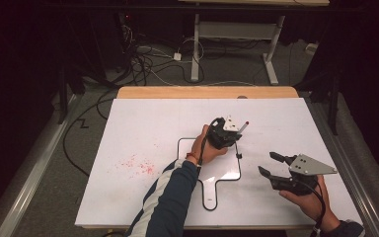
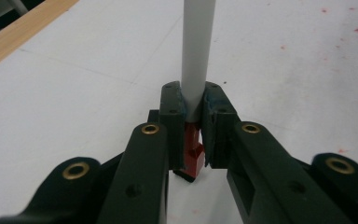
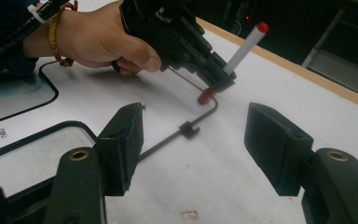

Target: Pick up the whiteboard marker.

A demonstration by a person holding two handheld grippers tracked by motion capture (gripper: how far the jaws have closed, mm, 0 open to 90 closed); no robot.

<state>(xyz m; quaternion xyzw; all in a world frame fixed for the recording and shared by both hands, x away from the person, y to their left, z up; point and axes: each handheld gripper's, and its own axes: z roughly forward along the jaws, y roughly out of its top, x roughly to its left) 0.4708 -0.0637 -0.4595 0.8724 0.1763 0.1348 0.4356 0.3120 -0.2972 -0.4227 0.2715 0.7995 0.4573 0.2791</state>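
Pinched between the closed jaws of the left gripper (image 1: pixel 225 134), a slim white marker with a red tip (image 3: pixel 242 46) is being held at the upper right corner of the black outline of a paddle-shaped white board (image 1: pixel 212 173). Its long axis is being kept tilted, red nib down on the corner, tail end pointing up and away. A tracing or drawing step appears to be under way; next, steady guiding along the outline is called for. Right of the board, the right gripper (image 1: pixel 271 165) is being held spread and empty.
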